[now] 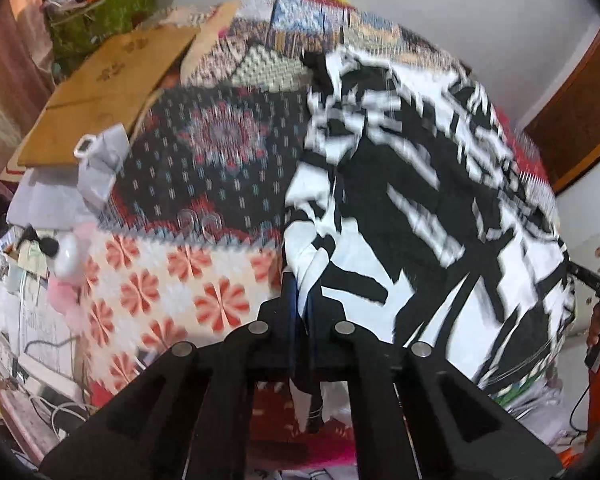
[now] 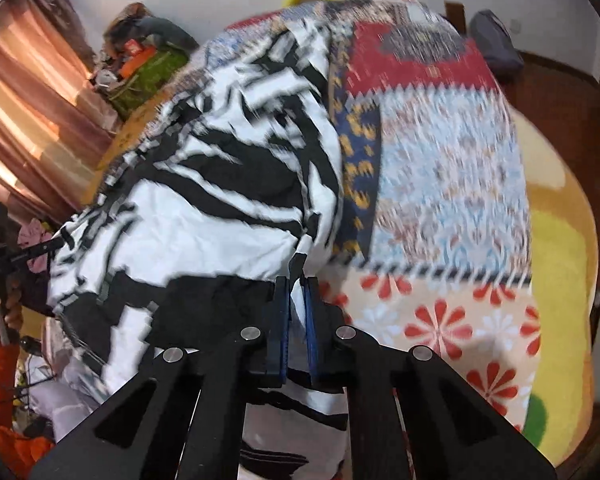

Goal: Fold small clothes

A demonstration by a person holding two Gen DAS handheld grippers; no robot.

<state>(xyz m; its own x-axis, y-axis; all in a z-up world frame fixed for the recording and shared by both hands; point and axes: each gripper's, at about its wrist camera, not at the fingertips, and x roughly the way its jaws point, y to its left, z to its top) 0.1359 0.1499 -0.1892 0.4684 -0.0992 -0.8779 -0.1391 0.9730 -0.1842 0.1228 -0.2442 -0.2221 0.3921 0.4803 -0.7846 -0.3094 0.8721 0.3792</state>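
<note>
Left claw (image 1: 300, 292) and right claw (image 2: 298, 288) both pinch the black-and-white garment (image 1: 412, 208)

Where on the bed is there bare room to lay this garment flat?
Left of the garment, the quilt lies bare from the dark panel to the flowered one, bordered by cardboard and a grey bag. The right view shows more bare quilt right of the garment. The bed's left edge is cluttered.
</note>
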